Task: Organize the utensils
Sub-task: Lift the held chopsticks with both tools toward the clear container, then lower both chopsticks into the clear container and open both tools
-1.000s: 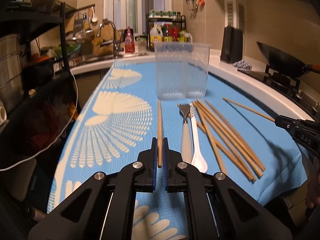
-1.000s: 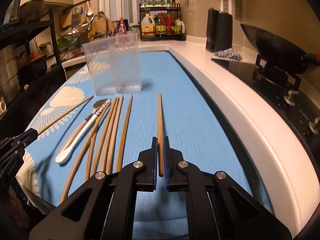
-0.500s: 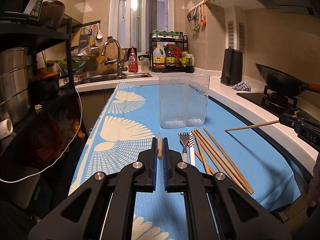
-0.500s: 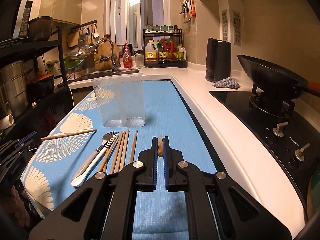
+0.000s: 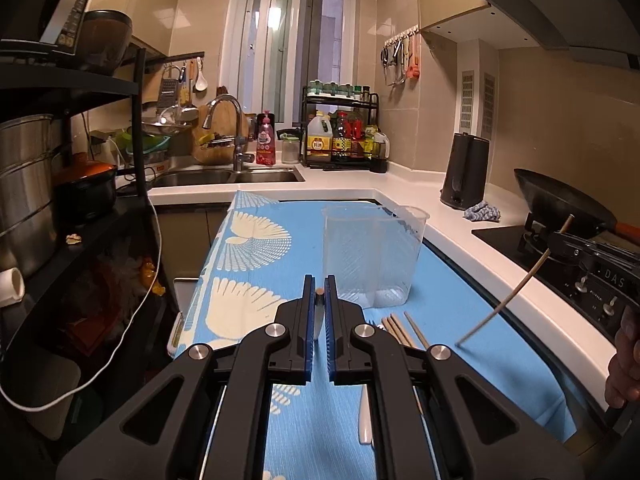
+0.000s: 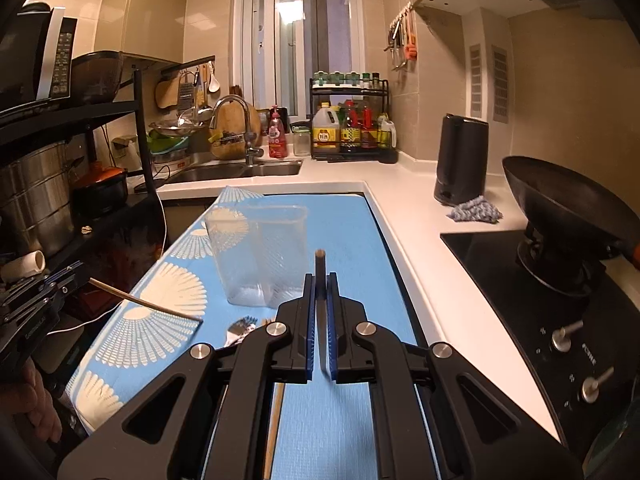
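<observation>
gripping one chopstick [image 5: 319, 292] each, left hand-held gripper [image 5: 319, 300] and right hand-held gripper [image 6: 320, 296] hover above the blue cloth [image 5: 460, 312].

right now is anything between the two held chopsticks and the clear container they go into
Nothing visible. Each hand-held gripper, left and right, is shut on a chopstick lifted above the blue cloth, and the clear container stands ahead with its top open. The fork and spare chopsticks lie lower.

The cloth [image 5: 460, 300] is blue with white fan shapes. The cup [image 5: 372, 256] is clear. The chopsticks [image 5: 404, 330] are light brown.
</observation>
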`<state>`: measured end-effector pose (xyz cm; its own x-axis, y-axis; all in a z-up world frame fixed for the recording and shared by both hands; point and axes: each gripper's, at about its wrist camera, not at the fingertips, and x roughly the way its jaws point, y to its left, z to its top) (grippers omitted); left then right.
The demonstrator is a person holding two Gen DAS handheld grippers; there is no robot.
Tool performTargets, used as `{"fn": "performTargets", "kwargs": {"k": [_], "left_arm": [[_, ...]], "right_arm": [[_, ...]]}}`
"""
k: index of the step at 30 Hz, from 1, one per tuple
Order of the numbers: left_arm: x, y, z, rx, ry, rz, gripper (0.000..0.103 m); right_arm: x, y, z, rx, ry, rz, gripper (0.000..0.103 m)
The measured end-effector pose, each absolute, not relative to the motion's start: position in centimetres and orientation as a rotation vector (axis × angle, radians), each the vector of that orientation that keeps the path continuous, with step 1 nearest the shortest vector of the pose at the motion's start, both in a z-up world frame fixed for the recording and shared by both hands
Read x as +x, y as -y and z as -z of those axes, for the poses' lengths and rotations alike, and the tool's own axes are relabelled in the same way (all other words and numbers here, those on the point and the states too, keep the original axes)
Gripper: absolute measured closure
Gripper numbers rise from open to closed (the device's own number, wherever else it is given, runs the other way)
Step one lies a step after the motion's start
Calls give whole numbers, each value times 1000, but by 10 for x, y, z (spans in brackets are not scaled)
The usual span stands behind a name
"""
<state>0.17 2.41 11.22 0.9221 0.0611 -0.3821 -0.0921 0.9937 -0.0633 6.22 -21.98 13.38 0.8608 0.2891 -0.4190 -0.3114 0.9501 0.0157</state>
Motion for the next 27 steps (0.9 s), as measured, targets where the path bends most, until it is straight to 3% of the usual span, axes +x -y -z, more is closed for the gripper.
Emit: {"fn": "performTargets", "kwargs": {"k": [18,27], "left_arm": [[79,-50,-188,-155,-649,40,98],[112,-55,-263,-133,-579,73,98]], "right_arm": [[101,192,-197,-35,-420,-343,98],[134,172,-277,-3,-344,-411,98]]}}
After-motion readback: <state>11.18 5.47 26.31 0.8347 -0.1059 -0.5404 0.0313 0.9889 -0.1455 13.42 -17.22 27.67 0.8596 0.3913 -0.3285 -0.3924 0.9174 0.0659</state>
